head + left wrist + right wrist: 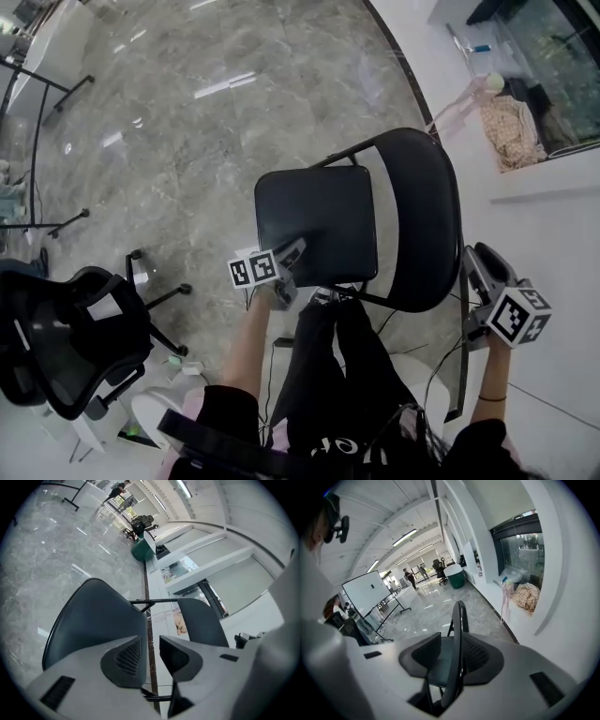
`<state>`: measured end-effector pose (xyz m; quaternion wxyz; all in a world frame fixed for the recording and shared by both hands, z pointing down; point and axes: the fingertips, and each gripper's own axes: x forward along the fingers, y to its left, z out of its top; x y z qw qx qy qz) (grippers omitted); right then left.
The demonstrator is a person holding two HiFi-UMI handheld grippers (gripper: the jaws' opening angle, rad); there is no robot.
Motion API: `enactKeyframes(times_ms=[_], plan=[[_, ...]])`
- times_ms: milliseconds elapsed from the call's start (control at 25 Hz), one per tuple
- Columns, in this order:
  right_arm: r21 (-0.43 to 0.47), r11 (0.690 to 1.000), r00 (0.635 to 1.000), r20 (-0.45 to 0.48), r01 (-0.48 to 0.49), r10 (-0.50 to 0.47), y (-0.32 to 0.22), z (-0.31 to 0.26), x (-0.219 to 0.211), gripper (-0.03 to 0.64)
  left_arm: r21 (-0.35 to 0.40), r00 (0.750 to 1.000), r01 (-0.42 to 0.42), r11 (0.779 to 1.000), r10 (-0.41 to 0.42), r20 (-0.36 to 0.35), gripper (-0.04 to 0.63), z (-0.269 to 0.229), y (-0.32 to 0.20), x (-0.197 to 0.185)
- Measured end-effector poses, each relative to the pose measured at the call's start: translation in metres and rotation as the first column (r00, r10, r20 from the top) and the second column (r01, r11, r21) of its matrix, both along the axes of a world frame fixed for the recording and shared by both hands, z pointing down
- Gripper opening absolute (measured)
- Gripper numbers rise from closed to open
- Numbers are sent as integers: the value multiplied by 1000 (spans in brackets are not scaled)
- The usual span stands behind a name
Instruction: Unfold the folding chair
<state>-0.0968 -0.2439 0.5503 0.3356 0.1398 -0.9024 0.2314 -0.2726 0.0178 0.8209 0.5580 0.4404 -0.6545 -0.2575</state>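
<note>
A black folding chair stands open on the marble floor, with its seat (319, 220) level and its backrest (427, 216) to the right. My left gripper (296, 253) hovers over the seat's near edge. In the left gripper view the left gripper (151, 652) is open with nothing between its pads; the seat (93, 620) lies to its left and the backrest (201, 620) to its right. My right gripper (475, 258) is beside the backrest's right rim. In the right gripper view the right gripper (452, 656) is open, and the backrest's thin edge (458, 625) runs between its jaws, with a gap showing on the left.
A black mesh office chair (66, 337) stands at the left, near the person's legs (328, 375). Whiteboard stand feet (56, 94) are at the far left. A white ledge (544, 178) and a patterned cloth bag (511, 127) are at the right. Cables (422, 375) lie under the chair.
</note>
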Motion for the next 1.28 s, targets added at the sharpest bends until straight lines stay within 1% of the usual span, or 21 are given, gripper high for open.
enactKeyframes(times_ms=[80,200,320,400,480,560,640,720,880,1000,1160,1240,1280], plan=[[12,999,999,8,44,-44,12,-14,-5,149,19,999,36,999,-36,0,100,-21,0,5],[-2,994,993,53,106,-106,29,-39,-17,149,33,997,78,996,-78,2,100,-48,5,15],[-38,983,981,91,177,-173,43,-62,-26,143,27,996,91,995,-91,1,100,-71,12,29],[-51,974,971,108,220,-214,50,-76,-31,131,20,995,100,995,-100,15,100,-87,17,35],[-48,965,960,123,257,-250,52,-87,-38,120,28,990,135,990,-136,30,100,-105,18,32],[-47,956,950,135,289,-281,55,-96,-42,106,41,980,192,981,-193,37,100,-123,23,26],[-50,946,940,145,319,-309,60,-101,-44,86,52,965,256,965,-258,47,100,-142,32,20],[-62,937,932,149,343,-331,65,-105,-42,67,70,944,322,944,-326,56,100,-163,41,13],[-108,915,915,160,389,-370,81,-103,-35,52,145,889,442,885,-454,56,100,-208,59,10],[-136,898,903,168,419,-396,93,-99,-32,46,182,858,492,851,-510,68,100,-232,72,16],[-162,877,888,170,453,-428,108,-93,-37,41,205,824,535,819,-560,88,86,-258,87,20],[-161,871,883,169,463,-438,116,-92,-43,41,238,819,532,812,-565,98,59,-270,92,22],[-159,870,880,174,468,-442,122,-93,-48,41,249,821,524,815,-561,108,52,-275,95,22]])
